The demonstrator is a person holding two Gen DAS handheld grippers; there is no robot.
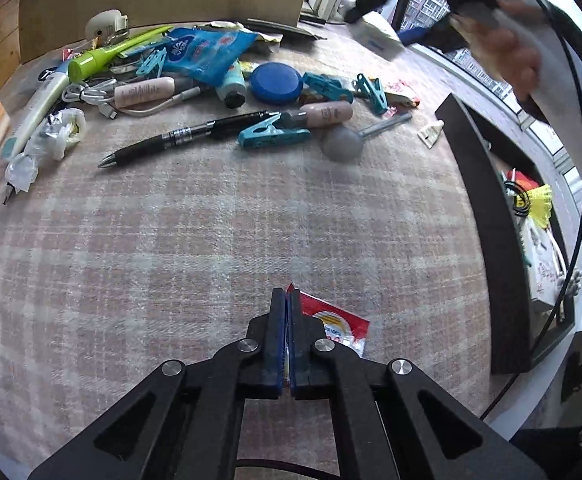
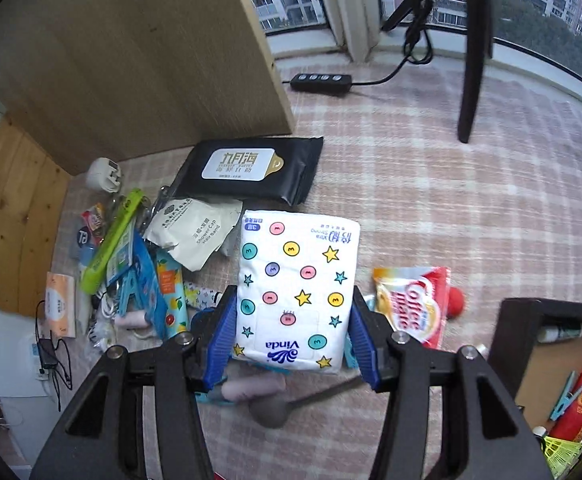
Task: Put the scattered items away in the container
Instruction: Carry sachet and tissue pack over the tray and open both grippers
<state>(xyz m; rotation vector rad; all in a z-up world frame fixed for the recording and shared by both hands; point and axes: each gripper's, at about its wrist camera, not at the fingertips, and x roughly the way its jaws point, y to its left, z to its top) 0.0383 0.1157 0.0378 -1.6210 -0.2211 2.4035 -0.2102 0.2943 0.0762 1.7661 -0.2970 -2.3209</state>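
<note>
My left gripper (image 1: 288, 300) is shut on a small red and white sachet (image 1: 341, 326), held low over the checked cloth. My right gripper (image 2: 293, 320) is shut on a white Vinda tissue pack (image 2: 297, 292) with stars and dots, held above the pile; it also shows blurred in the left wrist view (image 1: 377, 36). Scattered items lie at the far left of the cloth: a black pen (image 1: 183, 136), teal clips (image 1: 271, 134), a blue round case (image 1: 276, 83), pink tubes (image 1: 325, 114). The dark box (image 1: 503, 240) stands at the right, holding several items.
A black wipes pack (image 2: 251, 170), a Coffee-mate sachet (image 2: 411, 304) and a shower cap packet (image 2: 195, 232) lie under the right gripper. A wooden board (image 2: 131, 60) stands behind the pile. A power strip (image 2: 321, 82) and a tripod leg (image 2: 475, 60) are further back.
</note>
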